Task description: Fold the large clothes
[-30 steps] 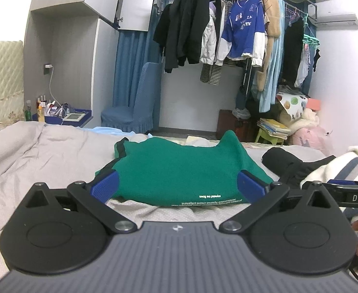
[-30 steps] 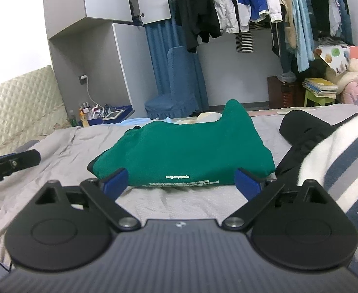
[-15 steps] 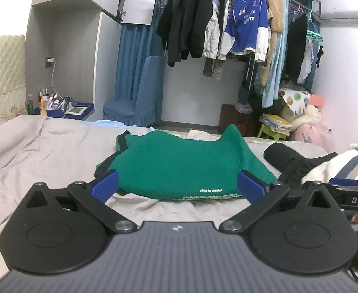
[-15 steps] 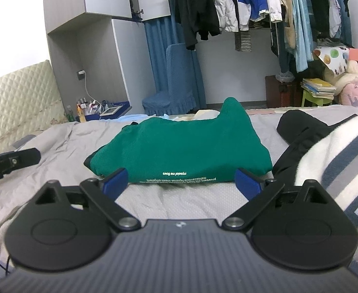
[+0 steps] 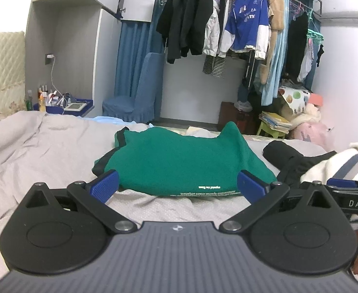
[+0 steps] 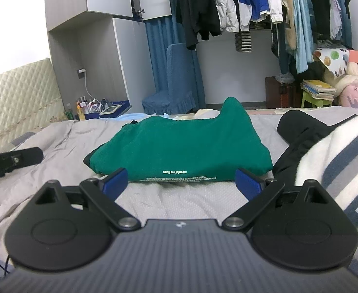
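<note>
A folded green garment (image 5: 179, 161) (image 6: 184, 146) with small white lettering along its near edge lies on the grey bedsheet (image 5: 44, 146) (image 6: 179, 195). My left gripper (image 5: 178, 185) hovers just in front of the garment's near edge, open, its blue pads (image 5: 105, 184) wide apart and holding nothing. My right gripper (image 6: 181, 182) sits likewise before the same edge, open and empty. Each wrist view catches the other gripper at its side edge.
A black garment (image 5: 284, 156) (image 6: 298, 131) and a white-and-navy striped garment (image 5: 345, 163) (image 6: 345, 161) lie right of the green one. Beyond the bed are a blue chair (image 5: 135, 97), a rack of hanging clothes (image 5: 240, 29), a nightstand (image 5: 66, 107) and a quilted headboard (image 6: 15, 102).
Both grippers have drawn slightly back and tilted up from the green garment, so it sits lower and farther in each view. Both stay open.
</note>
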The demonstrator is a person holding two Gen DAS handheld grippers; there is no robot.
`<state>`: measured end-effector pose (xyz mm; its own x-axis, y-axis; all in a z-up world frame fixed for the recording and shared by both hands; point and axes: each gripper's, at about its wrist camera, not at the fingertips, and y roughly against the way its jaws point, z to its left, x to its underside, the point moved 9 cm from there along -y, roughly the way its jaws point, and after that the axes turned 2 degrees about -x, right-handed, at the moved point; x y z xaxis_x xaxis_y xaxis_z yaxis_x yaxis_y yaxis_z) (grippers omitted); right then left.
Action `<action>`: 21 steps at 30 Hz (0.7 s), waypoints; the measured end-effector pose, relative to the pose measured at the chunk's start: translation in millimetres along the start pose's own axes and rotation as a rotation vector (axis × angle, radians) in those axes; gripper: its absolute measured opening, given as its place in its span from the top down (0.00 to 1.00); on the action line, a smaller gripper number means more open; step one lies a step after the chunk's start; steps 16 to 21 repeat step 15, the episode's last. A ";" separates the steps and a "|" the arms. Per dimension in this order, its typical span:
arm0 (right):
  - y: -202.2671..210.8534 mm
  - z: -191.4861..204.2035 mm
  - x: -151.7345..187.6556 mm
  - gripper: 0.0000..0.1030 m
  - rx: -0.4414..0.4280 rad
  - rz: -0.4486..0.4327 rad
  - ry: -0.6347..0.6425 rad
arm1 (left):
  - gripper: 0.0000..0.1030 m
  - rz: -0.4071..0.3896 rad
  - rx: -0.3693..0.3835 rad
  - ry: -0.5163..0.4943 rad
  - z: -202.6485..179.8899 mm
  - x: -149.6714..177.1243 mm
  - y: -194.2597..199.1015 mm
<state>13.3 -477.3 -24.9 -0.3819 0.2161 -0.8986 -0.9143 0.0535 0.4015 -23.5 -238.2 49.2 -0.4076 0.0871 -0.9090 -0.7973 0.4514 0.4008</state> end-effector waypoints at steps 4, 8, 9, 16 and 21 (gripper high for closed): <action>-0.8 -3.6 -1.9 0.07 0.005 0.001 -0.012 | 0.00 -0.005 0.000 -0.007 -0.2 0.1 1.1; -0.8 -4.1 -1.4 0.07 0.005 0.002 -0.011 | 0.00 -0.006 0.003 -0.007 -0.2 -0.1 1.4; -0.5 -3.9 -1.2 0.07 0.005 0.003 -0.011 | 0.00 -0.007 0.002 -0.006 -0.3 -0.3 1.7; -1.2 -6.7 -1.3 0.07 0.002 0.006 -0.009 | 0.00 -0.014 -0.001 -0.009 -0.9 -2.5 3.2; -1.2 -6.7 -1.3 0.07 0.002 0.006 -0.009 | 0.00 -0.014 -0.001 -0.009 -0.9 -2.5 3.2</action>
